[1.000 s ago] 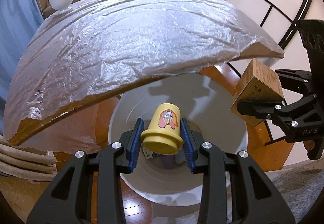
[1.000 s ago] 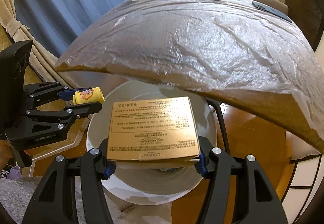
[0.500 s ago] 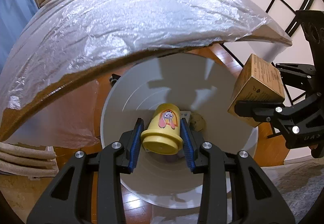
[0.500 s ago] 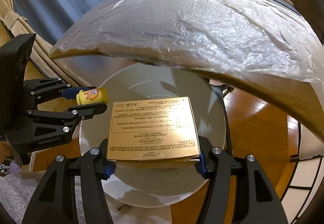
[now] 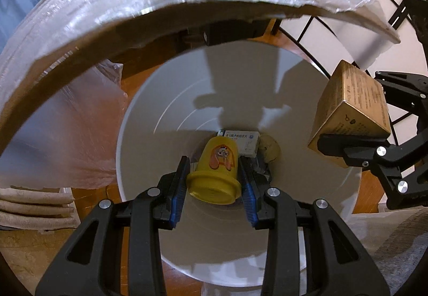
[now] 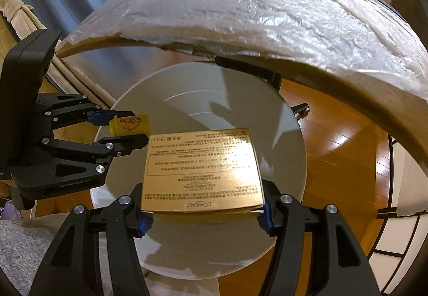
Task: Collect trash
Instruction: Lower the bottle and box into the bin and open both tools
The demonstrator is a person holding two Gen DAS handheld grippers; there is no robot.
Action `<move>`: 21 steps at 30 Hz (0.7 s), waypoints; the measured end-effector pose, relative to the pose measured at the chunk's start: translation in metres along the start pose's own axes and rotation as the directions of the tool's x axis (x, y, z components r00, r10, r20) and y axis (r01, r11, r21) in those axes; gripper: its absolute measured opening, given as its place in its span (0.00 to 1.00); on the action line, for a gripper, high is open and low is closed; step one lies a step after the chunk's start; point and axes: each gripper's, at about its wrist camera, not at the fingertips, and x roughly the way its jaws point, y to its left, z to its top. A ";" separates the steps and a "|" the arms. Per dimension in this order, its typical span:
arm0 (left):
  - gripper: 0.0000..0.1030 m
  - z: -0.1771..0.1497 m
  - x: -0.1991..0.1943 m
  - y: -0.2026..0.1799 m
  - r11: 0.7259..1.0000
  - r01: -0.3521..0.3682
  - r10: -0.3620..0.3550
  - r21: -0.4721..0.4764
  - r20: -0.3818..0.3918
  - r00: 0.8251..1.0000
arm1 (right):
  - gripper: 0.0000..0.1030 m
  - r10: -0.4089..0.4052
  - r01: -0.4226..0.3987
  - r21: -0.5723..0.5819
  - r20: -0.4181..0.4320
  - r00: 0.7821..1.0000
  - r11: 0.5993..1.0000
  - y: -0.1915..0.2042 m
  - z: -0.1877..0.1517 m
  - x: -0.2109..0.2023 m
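Cup: one small yellow cup (image 5: 215,171) with a cartoon dog, held bottom-outward over the open bin.
Box: one gold carton (image 6: 202,171), held flat above the bin's mouth.
Left tool: the left tool (image 5: 214,183) is clamped on the cup, blue pads on both sides.
Right tool: the right tool (image 6: 204,217) is clamped on the carton's near end, one pad at each corner.
Bin: one white round bin (image 5: 149,151) on the wooden floor, just below the counter's near edge.
Already inside: one white-and-blue packet (image 5: 242,140) and one tan lump (image 5: 270,147) at the bottom.
Counter: one counter (image 6: 254,7) under crinkled plastic film; its near edge overhangs the bin's far rim.
Step in hand: dropping both items, by my reading.
Doing it well: keep each item centred over the mouth, away from the rim and the counter's edge, then spread each tool fully so nothing snags; the wide carton likely needs more room.
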 end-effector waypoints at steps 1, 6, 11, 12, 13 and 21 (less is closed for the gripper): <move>0.37 0.001 0.002 0.000 1.000 -0.003 0.003 0.003 -0.004 1.000 | 0.57 -0.001 0.001 0.000 -0.004 1.000 1.000 -0.001 0.000 0.002; 0.37 0.004 0.008 -0.002 1.000 -0.011 0.012 0.007 -0.016 1.000 | 0.57 -0.007 0.007 0.006 -0.020 1.000 1.000 -0.002 0.001 0.014; 0.37 0.003 0.014 -0.002 1.000 -0.017 0.017 0.012 -0.027 0.999 | 0.57 -0.009 0.009 0.010 -0.033 0.999 1.000 -0.004 0.000 0.024; 0.37 0.004 0.016 -0.003 1.000 -0.018 0.018 0.013 -0.030 0.999 | 0.57 -0.008 0.009 0.012 -0.036 0.999 1.000 -0.005 0.000 0.026; 0.37 0.005 0.017 -0.003 1.000 -0.018 0.018 0.014 -0.032 0.999 | 0.57 -0.008 0.009 0.012 -0.037 0.999 1.000 -0.007 -0.002 0.024; 0.37 0.008 0.026 -0.006 0.999 -0.024 0.025 0.023 -0.046 0.999 | 0.57 -0.007 0.008 0.020 -0.052 0.999 1.000 -0.012 -0.001 0.029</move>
